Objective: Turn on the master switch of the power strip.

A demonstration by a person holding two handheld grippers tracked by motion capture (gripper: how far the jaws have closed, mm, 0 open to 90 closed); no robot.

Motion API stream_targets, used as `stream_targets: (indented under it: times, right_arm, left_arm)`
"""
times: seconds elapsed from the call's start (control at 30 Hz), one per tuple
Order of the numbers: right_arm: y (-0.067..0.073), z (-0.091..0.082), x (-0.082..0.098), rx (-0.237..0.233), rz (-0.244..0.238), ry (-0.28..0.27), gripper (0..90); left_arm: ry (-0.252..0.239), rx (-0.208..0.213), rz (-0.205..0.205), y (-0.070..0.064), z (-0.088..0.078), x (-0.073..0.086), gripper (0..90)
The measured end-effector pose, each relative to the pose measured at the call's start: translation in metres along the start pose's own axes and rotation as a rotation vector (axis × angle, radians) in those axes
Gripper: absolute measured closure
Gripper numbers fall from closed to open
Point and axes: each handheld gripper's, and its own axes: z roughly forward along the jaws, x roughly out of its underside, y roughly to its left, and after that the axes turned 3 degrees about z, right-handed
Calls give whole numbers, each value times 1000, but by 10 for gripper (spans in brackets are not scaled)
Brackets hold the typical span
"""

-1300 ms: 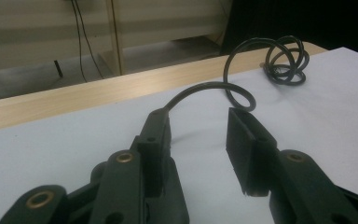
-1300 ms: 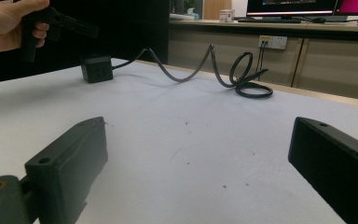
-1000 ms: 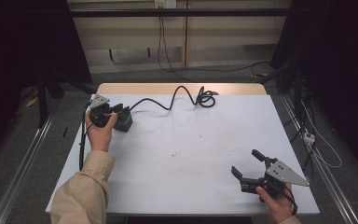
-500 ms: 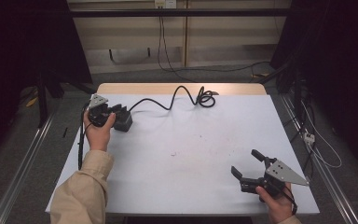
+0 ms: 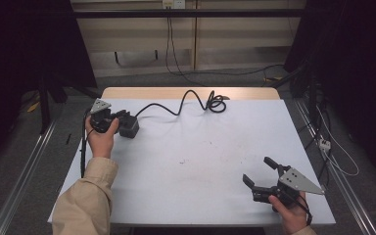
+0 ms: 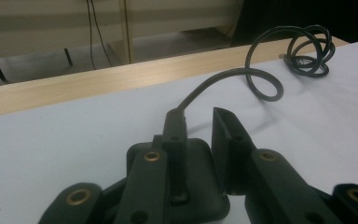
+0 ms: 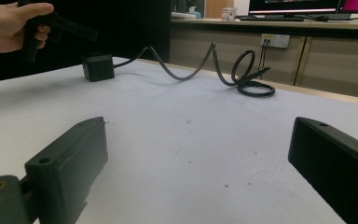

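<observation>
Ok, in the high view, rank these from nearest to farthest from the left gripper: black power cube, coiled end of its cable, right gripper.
1. Black power cube: at the left gripper, between its jaws.
2. Coiled end of its cable: far edge, toward the middle.
3. Right gripper: near right corner, farthest.

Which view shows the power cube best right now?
The right gripper view: the cube stands clear, sockets facing. In the left gripper view its own jaws cover it; the high view shows it small, beside the left gripper.

Overhead view faces forward; both low jaw-cameras share the coiled cable point(image 6: 307, 51).
</observation>
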Motion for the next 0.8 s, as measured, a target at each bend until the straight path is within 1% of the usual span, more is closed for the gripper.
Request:
stream_targets:
  times: [0.1,0.17,0.23,0.27,0.3,0.37,0.47,0.53,0.57,0.67,0.8]
  right_arm:
    - [0,0,0,-1,-1,-1,39]
    - [0,0,0,-1,0,0,39]
    - [1,0,0,-3,0,0,39]
    - [1,0,0,-3,0,1,39]
    - [1,0,0,-4,-1,2,39]
    - [1,1,0,-4,-1,2,39]
    - [0,1,0,-2,-2,1,39]
    - [0,0,0,-2,-1,1,39]
    - [0,0,0,-2,-1,1,39]
    - [0,0,0,-2,-3,1,39]
    - [0,0,0,-2,-4,2,39]
  left_arm:
    - [-2,4,-3,1,0,0,771]
    - [2,4,-7,1,0,1,794]
    - [10,4,1,2,1,1,803]
    - [5,7,-8,1,1,1,811]
    - [5,8,-9,1,2,2,827]
    - [17,7,2,2,2,2,836]
    - [16,12,-8,3,2,3,855]
    - [25,13,-6,4,2,3,873]
    - [20,14,-19,3,3,4,873]
    - [23,13,-19,4,3,4,900]
    - [19,15,-25,5,3,4,900]
